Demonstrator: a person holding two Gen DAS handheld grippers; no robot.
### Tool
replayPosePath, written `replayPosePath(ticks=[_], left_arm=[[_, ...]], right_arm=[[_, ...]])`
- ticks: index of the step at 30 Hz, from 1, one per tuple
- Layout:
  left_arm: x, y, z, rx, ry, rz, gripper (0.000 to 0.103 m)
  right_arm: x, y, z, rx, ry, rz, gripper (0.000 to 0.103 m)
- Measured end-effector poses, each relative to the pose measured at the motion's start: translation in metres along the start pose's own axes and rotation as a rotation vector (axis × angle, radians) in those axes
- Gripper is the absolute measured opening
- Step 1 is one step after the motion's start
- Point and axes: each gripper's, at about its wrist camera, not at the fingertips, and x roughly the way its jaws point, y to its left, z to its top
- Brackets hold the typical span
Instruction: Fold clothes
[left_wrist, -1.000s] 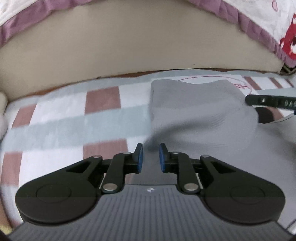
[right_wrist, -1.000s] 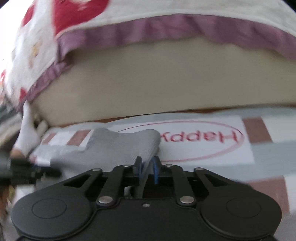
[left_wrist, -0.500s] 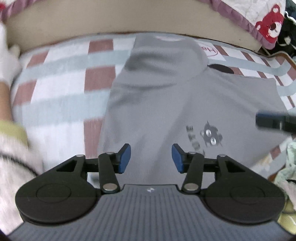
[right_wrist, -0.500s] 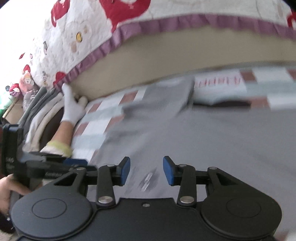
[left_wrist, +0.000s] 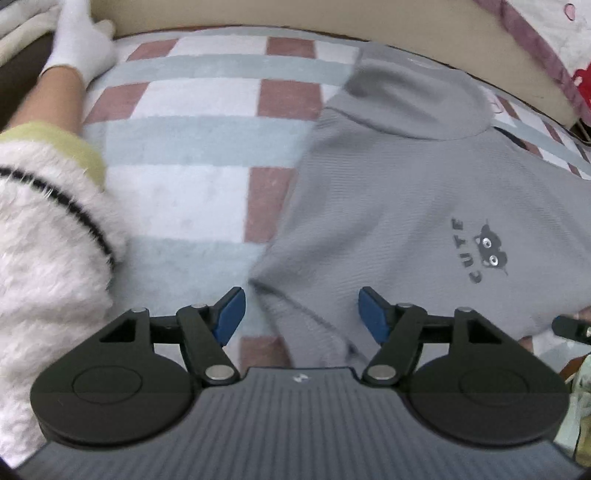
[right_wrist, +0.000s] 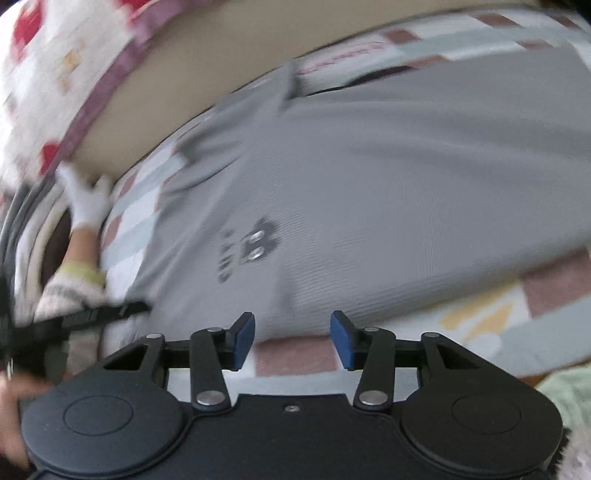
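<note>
Your left gripper (left_wrist: 301, 312) has its jaws wide apart and opening; the blue pads (left_wrist: 373, 314) press on nothing. A corner of the grey shirt (left_wrist: 399, 192) lies between and below them, and whether the cloth touches either pad you cannot tell from this angle. Your right gripper (right_wrist: 291, 339) is about half open and opening too, with nothing in its grip; the near hem of the shirt (right_wrist: 369, 177) lies just past its pads, and the mat shows between them.

The shirt lies spread on the checked mat (left_wrist: 192, 147), front up, with a small black cat print (left_wrist: 491, 247) and the word CUTE beside it. At its far end a part of the cloth is folded over onto the body; which part it is you cannot make out. The shirt's right edge runs out of the left view, and a black tip (left_wrist: 570, 328) of the other gripper pokes in there, cut off.

A fuzzy white sleeve (left_wrist: 48, 251) fills the left side of the left view, and beyond it a forearm ends in a white sock or glove (left_wrist: 79, 44) — which of the two is unclear. The right view is smeared by motion, so the mat's lettering cannot be read. Past the mat stand a beige mattress side (right_wrist: 177, 85) and a quilt (right_wrist: 55, 74) with a purple border.
</note>
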Motion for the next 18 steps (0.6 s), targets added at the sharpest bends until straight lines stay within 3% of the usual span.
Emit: replayPosePath(ticks=[4,5,6,8,9,10,13,15,18], left_arm=[[0.009,0.011,-0.006,-0.110,0.061,-0.121,0.076],[0.010,0.008,-0.007,-0.096,0.042,-0.144,0.079],[0.011,0.004,-0.008,-0.077,0.018,-0.167,0.072],[0.012,-0.014,-0.008,0.078,-0.026,-0.099,0.021],[0.009,-0.023,-0.010,0.156,-0.047,-0.073,0.010],[0.004,-0.030,-0.013,0.193,-0.067,-0.056,0.009],[-0.015,-0.026,-0.018,0.166,-0.081,-0.034,0.009],[-0.020,-0.026,-0.019,0.198,-0.092,0.019,0.010],[-0.021,-0.033,-0.012,0.248,-0.075,0.036,0.023]], right_arm=[[0.006,-0.013,0.000,0.112,0.024,-0.006,0.055],[0.007,-0.014,-0.002,0.131,0.028,-0.008,0.057],[0.009,-0.015,-0.003,0.147,0.035,-0.007,0.058],[0.015,-0.017,-0.006,0.176,0.050,0.002,0.063],[0.015,-0.015,-0.008,0.180,0.041,0.008,0.064],[0.015,-0.015,-0.008,0.180,0.039,0.011,0.065],[0.009,-0.018,-0.010,0.196,0.043,0.009,0.065],[-0.008,-0.028,-0.005,0.234,0.036,0.020,0.065],[-0.035,-0.044,0.002,0.294,0.024,0.039,0.065]])
